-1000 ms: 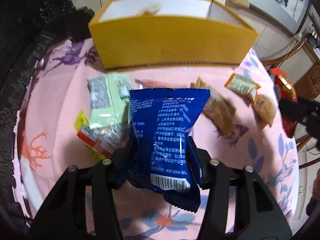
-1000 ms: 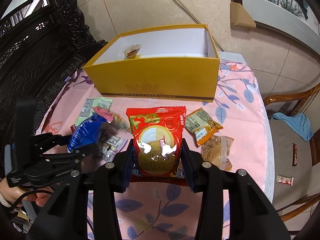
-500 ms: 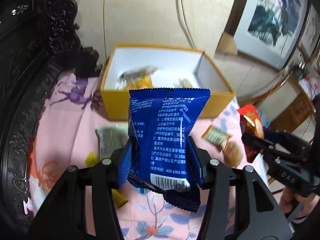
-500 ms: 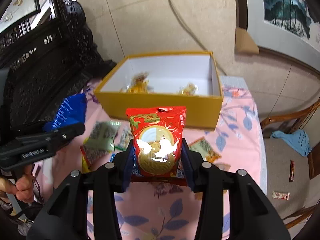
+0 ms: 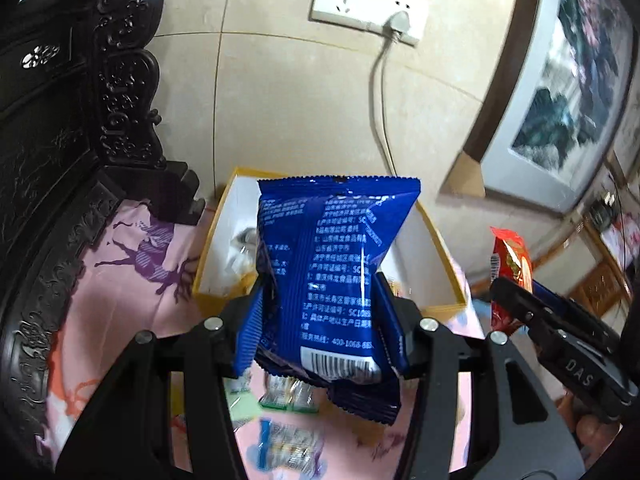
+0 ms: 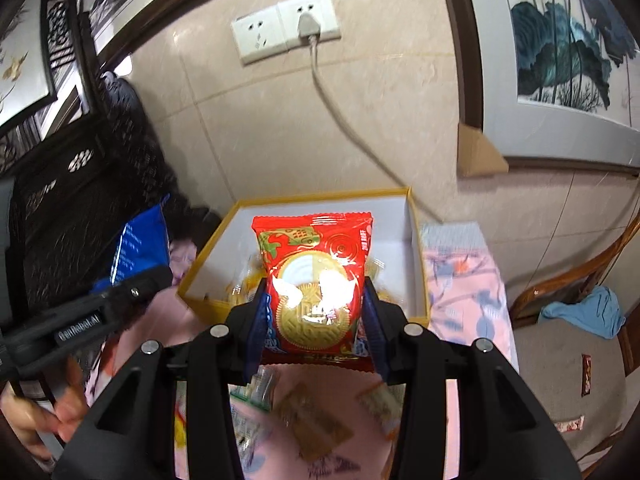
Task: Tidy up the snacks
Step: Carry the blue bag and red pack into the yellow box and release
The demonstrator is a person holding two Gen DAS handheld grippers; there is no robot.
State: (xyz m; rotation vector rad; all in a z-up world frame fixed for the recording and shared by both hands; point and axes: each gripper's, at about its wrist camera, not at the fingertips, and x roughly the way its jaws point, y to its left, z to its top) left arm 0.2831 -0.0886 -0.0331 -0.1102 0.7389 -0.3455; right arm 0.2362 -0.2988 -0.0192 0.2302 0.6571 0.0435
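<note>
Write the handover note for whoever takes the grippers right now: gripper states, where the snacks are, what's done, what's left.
Left gripper: shut on blue packet, held up in front of the yellow box.
Right gripper: shut on red packet, also facing the box.
Done: a few snacks already lie in the box.
Left: drop both packets in, then collect the loose snacks on the pink cloth.

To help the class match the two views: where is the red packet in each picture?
Left wrist view: red packet at the right edge, beside the yellow box.
Right wrist view: red packet at centre, between the fingers.
Shared landmark: the wall socket.
</note>
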